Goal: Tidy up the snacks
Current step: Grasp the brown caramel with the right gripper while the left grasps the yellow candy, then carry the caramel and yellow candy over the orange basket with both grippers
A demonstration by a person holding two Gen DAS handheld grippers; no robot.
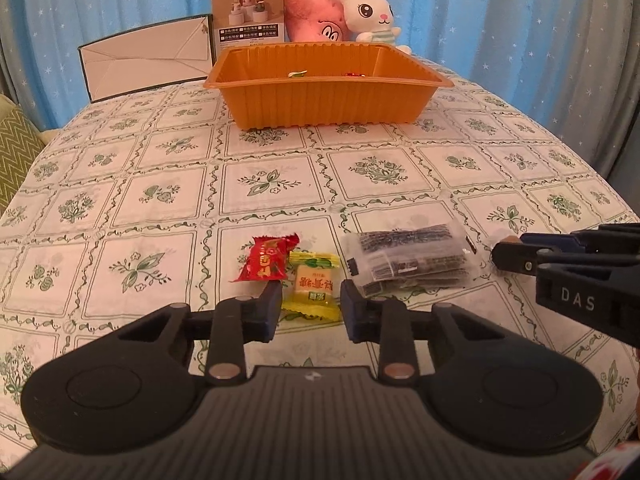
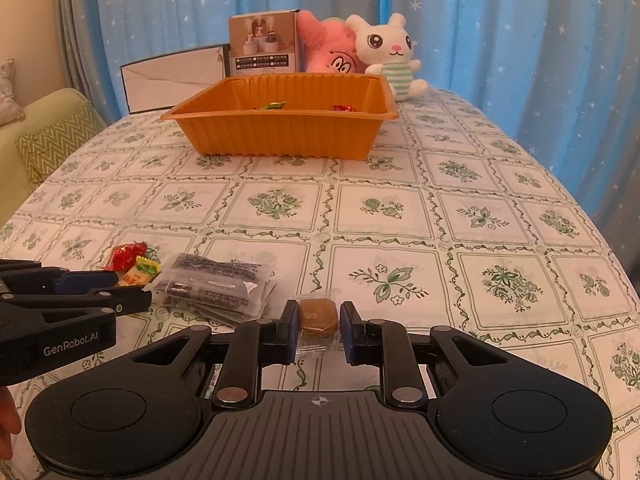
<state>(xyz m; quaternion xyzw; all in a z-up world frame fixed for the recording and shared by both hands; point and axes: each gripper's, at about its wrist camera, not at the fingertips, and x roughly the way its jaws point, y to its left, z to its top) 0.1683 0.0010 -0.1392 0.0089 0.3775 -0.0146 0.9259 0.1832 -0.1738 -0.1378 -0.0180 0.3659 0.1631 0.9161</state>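
The left gripper [image 1: 307, 312] stands open around a yellow candy [image 1: 310, 285] on the tablecloth [image 1: 160, 184]. The right gripper [image 2: 319, 326] straddles a brown wrapped sweet [image 2: 318, 314], fingers just beside it, not pinching. The orange tray [image 2: 280, 136] sits well beyond.

My left gripper [image 1: 307, 307] and right gripper [image 2: 319, 322] are looking like matt black plastic, with small shiny metal pins. The orange tray [image 1: 320, 110] is showing ribbed, slightly glossy plastic. The red candy [image 1: 266, 260], yellow candy [image 1: 310, 286] and clear packets [image 1: 408, 264] are shining in glossy film. The tablecloth [image 1: 160, 184] is looking smooth, the white rabbit [image 2: 390, 54] plush.
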